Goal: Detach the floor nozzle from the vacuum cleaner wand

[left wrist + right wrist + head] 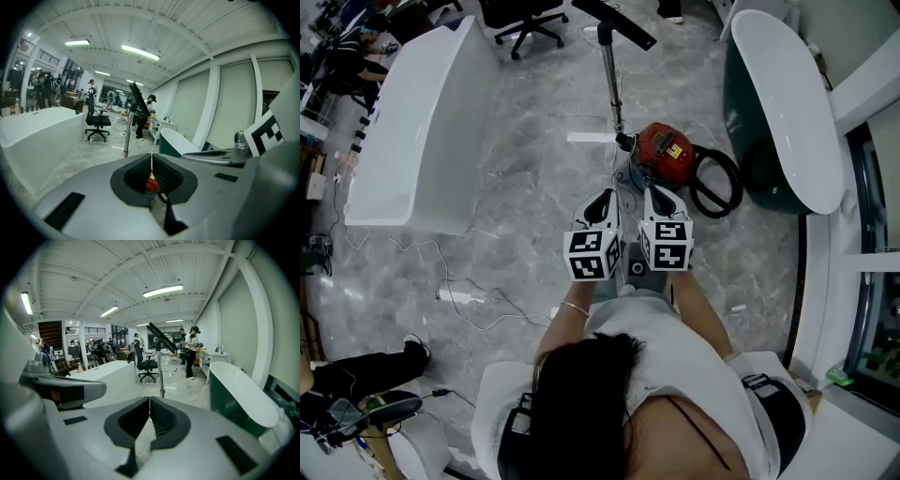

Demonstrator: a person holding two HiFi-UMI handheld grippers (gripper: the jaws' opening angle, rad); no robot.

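No readable text; yellow label (674,150) on vacuum cleaner (659,161) illegible.

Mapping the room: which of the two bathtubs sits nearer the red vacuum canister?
The green-sided bathtub at right; the canister lies beside it. The all-white bathtub stands across the floor.

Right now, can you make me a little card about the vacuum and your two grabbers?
vacuum: red canister vacuum cleaner on the grey marble floor
hose: black hose looped beside it
wand: silver metal wand standing upright
nozzle: black floor nozzle at the wand's top end
left gripper: fingers shut, empty
right gripper: fingers shut, empty
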